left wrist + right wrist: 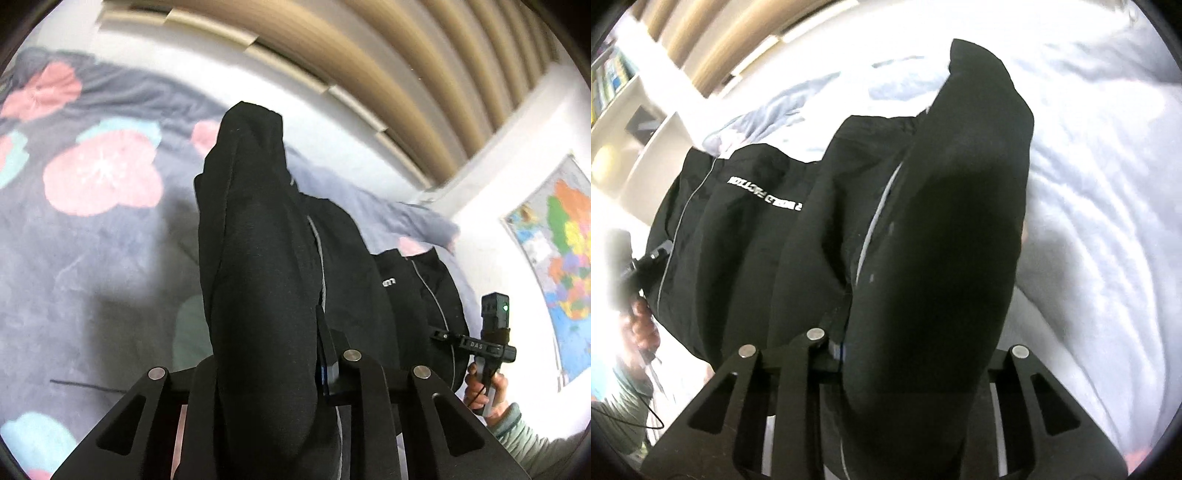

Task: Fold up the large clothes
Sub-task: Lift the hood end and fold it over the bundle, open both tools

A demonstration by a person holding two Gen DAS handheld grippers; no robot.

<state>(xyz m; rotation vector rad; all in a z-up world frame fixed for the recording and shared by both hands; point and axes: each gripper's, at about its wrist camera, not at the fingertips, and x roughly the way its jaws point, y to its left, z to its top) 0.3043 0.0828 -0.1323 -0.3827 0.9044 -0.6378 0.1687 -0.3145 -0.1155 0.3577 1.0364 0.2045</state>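
Note:
A large black jacket (258,277) with thin grey piping and white lettering hangs stretched between both grippers above a bed. My left gripper (295,354) is shut on one edge of it; black cloth drapes over the fingers and hides the tips. My right gripper (857,332) is shut on the other edge of the jacket (768,236), its fingers also buried in cloth. The right gripper also shows in the left wrist view (491,339), held by a hand. The left gripper shows blurred at the left of the right wrist view (631,266).
Below lies a grey-blue bedspread (92,240) with pink and teal flowers, pale in the right wrist view (1089,184). Beige slatted blinds (406,74) and a coloured wall map (565,258) are behind. White shelves (624,122) stand at the left.

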